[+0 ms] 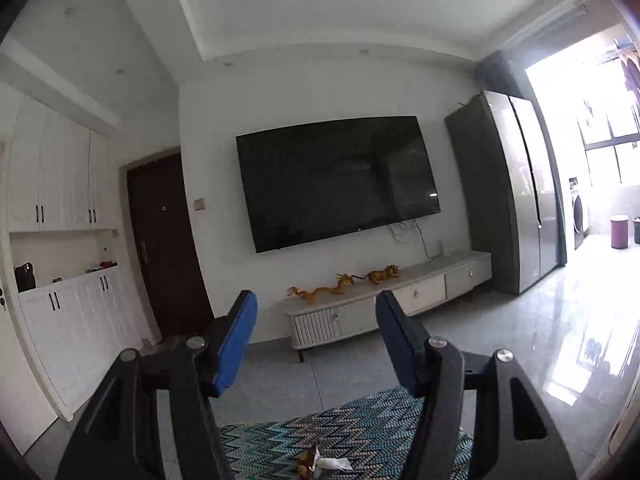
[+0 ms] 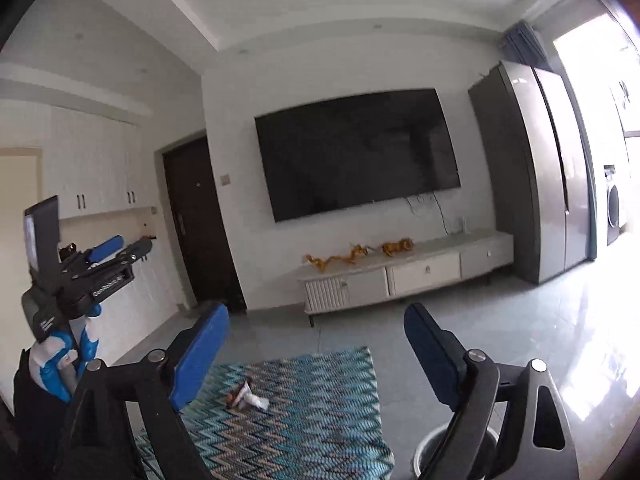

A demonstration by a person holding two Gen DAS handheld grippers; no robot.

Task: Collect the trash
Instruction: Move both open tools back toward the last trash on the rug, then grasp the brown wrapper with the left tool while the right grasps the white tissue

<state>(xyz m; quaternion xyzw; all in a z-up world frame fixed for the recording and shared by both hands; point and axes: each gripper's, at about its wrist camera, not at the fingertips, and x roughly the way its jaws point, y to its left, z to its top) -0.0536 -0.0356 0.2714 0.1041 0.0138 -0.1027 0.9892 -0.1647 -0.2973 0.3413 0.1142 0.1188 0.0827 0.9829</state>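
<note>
Trash (image 2: 246, 399), a crumpled wrapper, is left lying on the patterned rug (image 2: 320, 420). Both grippers (image 1: 316, 344) (image 2: 316, 354) are held raised, jaws spread and empty; a descent toward it is judged next.

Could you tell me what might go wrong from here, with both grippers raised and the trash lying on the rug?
1. Both hand-held grippers, left and right, are empty, so the wrapper and tissue may be overlooked on the busy zigzag rug.
2. The crumpled wrapper is small and flat, so the pads may snag the rug.
3. The white bin sits behind the right finger, so a swing might knock it.
</note>
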